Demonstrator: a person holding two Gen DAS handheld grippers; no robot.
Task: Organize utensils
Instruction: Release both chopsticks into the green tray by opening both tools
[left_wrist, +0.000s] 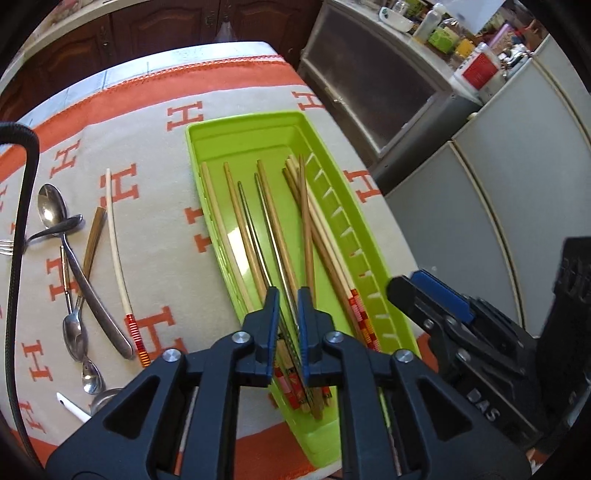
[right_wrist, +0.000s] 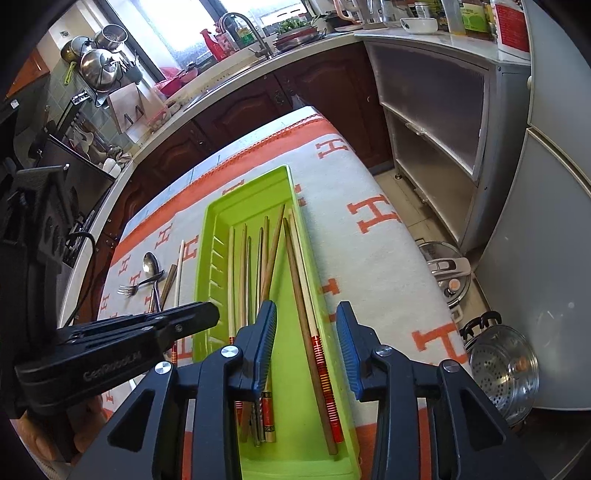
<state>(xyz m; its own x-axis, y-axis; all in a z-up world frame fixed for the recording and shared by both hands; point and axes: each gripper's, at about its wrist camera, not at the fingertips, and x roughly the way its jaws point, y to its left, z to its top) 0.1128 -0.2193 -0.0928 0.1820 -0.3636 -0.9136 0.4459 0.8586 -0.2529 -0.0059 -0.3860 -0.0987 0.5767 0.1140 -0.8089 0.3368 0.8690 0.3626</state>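
Chopsticks (left_wrist: 258, 236) mostly lie in the green tray (left_wrist: 369, 236) already, but one white chopstick (left_wrist: 117, 254), spoons (left_wrist: 51, 206) and a fork (right_wrist: 127, 290) wait on the cloth beside it. Your left gripper (left_wrist: 288, 314) hangs narrow over the tray, nothing visibly pinched; your right gripper (right_wrist: 306, 332) stands wider, empty. Your grippers cover the chopsticks' near ends.
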